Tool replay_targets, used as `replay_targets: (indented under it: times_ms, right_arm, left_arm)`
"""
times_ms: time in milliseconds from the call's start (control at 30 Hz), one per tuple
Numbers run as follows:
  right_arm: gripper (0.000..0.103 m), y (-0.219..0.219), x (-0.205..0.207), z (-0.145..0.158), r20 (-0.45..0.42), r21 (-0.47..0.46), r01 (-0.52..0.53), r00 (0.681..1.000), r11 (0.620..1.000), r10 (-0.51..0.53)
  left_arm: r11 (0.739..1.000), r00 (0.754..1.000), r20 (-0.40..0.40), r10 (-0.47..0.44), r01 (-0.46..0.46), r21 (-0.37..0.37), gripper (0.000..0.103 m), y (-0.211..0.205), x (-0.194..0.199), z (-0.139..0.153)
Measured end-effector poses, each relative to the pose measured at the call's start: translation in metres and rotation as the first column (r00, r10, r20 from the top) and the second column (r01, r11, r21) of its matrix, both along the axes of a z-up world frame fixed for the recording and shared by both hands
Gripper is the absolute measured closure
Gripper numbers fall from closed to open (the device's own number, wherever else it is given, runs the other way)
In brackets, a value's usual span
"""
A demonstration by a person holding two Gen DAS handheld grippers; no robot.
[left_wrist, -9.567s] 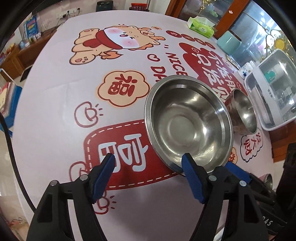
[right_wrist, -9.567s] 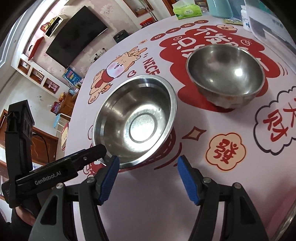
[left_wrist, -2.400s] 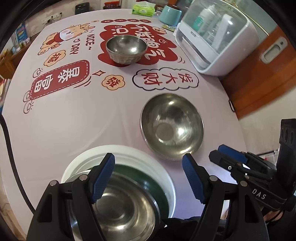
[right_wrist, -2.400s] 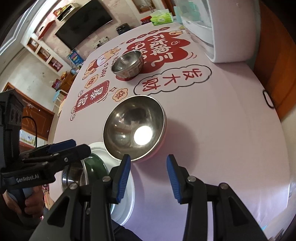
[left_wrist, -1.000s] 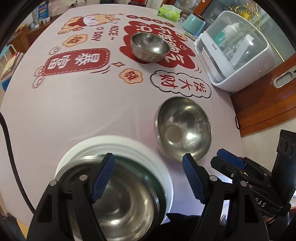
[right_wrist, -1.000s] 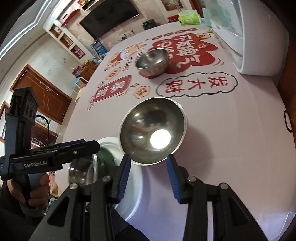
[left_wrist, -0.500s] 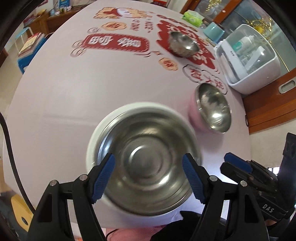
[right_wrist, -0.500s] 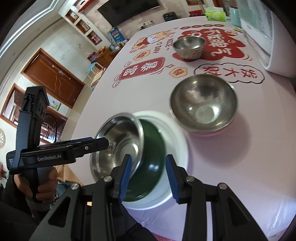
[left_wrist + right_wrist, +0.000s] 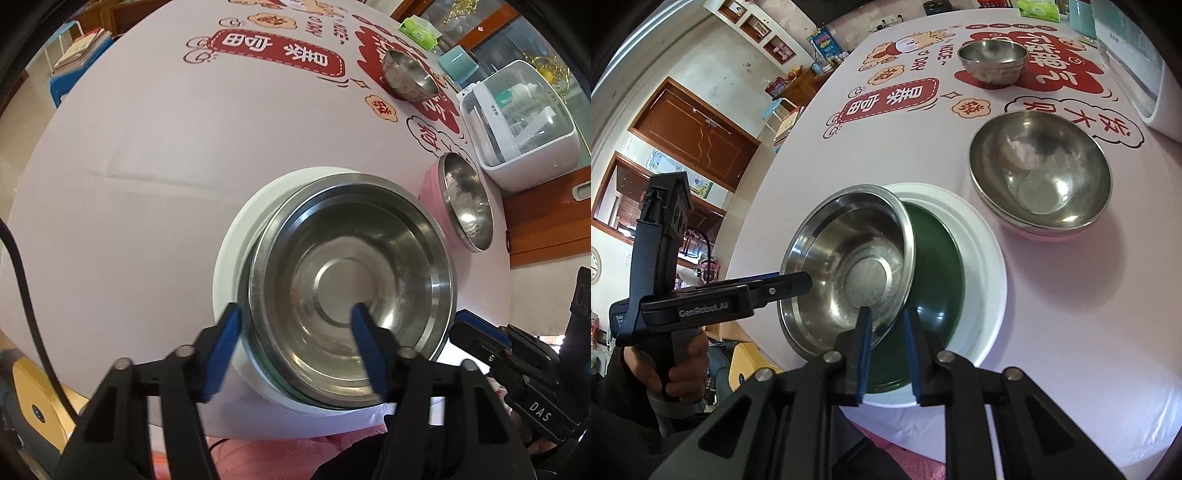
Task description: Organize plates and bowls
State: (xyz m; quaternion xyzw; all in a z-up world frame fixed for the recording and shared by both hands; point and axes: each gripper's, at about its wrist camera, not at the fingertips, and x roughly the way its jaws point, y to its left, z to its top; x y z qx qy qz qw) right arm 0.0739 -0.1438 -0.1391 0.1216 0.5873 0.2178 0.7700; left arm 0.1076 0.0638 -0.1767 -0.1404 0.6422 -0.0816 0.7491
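- The large steel bowl [image 9: 343,288] sits off-centre on a green plate [image 9: 934,266], which lies on a white plate [image 9: 982,258] near the table's [image 9: 129,184] front edge. From the right wrist view it looks tilted, so a nudge could rock or slide it.
- The left gripper [image 9: 293,312] has just been closing but is about half open. It straddles the near rim without pinching, and closing off-line could skid the bowl.
- The right gripper [image 9: 886,317] has just been closing to a narrow gap with the rim between its jaws. I cannot tell whether the pads bite; a thin-rim hold may slip.
- Uneven pulls could drag the plates toward the edge.
- The pink-sided bowl [image 9: 1041,173] stands just beside them and could get knocked.
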Motion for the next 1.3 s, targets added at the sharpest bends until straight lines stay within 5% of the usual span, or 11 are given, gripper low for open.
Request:
replay_targets:
  times_ms: [67, 367, 567, 1067, 1167, 1233, 1300]
  right_arm:
    - [0.090, 0.001, 0.000, 0.000, 0.001, -0.006, 0.000, 1.000, 1.000, 0.000]
    - [0.100, -0.005, -0.002, 0.009, 0.041, 0.040, 0.013, 0.999, 0.999, -0.014]
    - [0.100, -0.001, -0.004, 0.016, 0.074, 0.022, -0.024, 0.997, 0.999, 0.022]
    - [0.100, -0.025, 0.012, 0.007, 0.053, 0.015, 0.084, 0.995, 0.996, -0.085]
    - [0.092, -0.030, 0.016, 0.009, 0.071, -0.015, 0.113, 0.991, 0.993, -0.112]
    - [0.076, -0.035, 0.019, 0.003, 0.049, -0.003, 0.131, 0.990, 0.991, -0.130]
    - [0.075, -0.038, 0.022, -0.003, 0.020, 0.013, 0.143, 0.989, 0.990, -0.143]
  left_arm:
    - [1.000, 1.000, -0.010, -0.001, 0.001, -0.007, 0.060, 0.000, 0.001, -0.003]
    - [0.999, 0.999, 0.026, -0.042, 0.042, -0.020, 0.068, -0.008, 0.003, 0.005]
    - [0.993, 0.991, 0.065, -0.119, 0.120, -0.006, 0.068, -0.031, 0.000, 0.016]
    - [0.995, 0.995, 0.018, -0.094, 0.094, 0.025, 0.069, -0.031, 0.010, 0.003]
    - [0.996, 0.996, 0.006, -0.089, 0.089, 0.031, 0.069, -0.029, 0.013, 0.001]
    - [0.996, 0.996, 0.002, -0.085, 0.085, 0.029, 0.069, -0.029, 0.015, 0.000]
    - [0.996, 0.996, 0.001, -0.087, 0.087, 0.033, 0.069, -0.031, 0.017, 0.000]
